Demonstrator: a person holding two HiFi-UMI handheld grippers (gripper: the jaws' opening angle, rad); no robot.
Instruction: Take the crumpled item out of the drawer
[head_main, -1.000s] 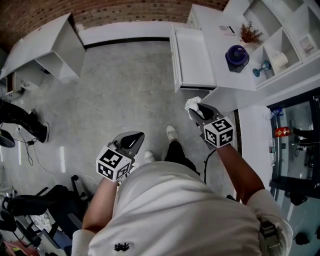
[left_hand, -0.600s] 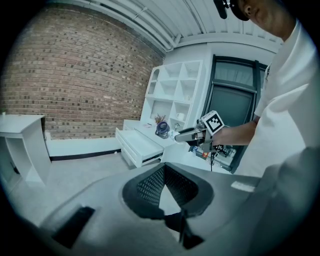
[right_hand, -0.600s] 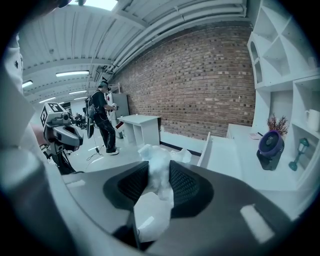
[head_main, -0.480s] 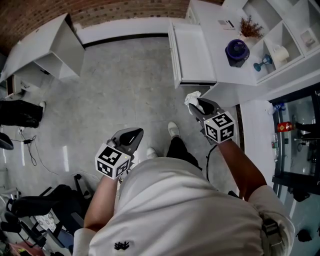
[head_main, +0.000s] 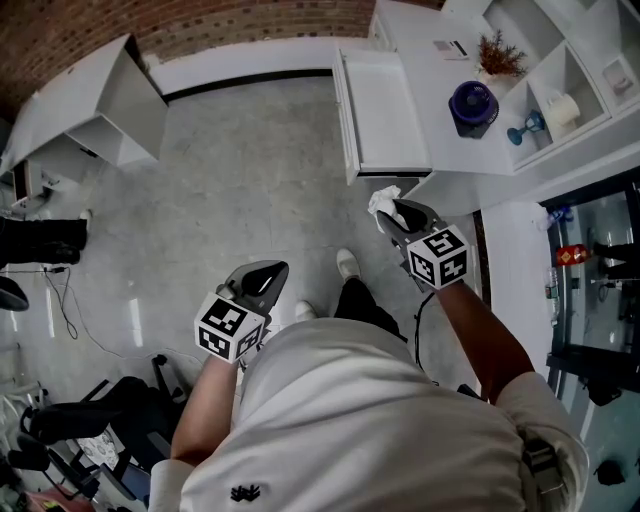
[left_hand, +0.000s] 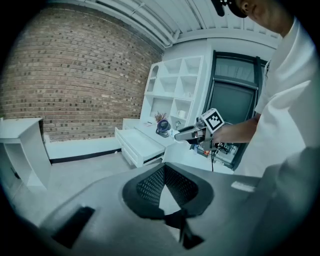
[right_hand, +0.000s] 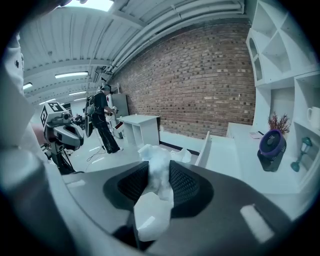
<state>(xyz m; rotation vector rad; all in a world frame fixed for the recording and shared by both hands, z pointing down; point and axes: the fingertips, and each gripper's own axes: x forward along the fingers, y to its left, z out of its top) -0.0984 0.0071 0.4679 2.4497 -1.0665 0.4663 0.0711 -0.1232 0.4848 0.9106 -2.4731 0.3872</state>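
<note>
My right gripper (head_main: 393, 212) is shut on the crumpled white item (head_main: 381, 202), a wad of paper or tissue. It holds the wad in the air just in front of the open white drawer (head_main: 385, 110), clear of it. In the right gripper view the wad (right_hand: 152, 212) is squeezed between the mesh pads (right_hand: 182, 182) and sticks out past them. My left gripper (head_main: 266, 274) hangs low on the left over the floor. Its jaws (left_hand: 165, 167) are shut with nothing between them. The drawer (left_hand: 139, 145) looks bare inside.
The white desk (head_main: 440, 150) above the drawer carries a purple fan (head_main: 472, 106), a dried plant (head_main: 500, 58) and a sheet of paper. White shelves (head_main: 560, 90) stand on the right and a white cabinet (head_main: 95, 105) at the far left. A person (right_hand: 102, 120) stands across the room.
The right gripper still holds the wad at about the same spot before the drawer. A person's dark legs at the left edge have shifted. The left gripper has barely moved.
</note>
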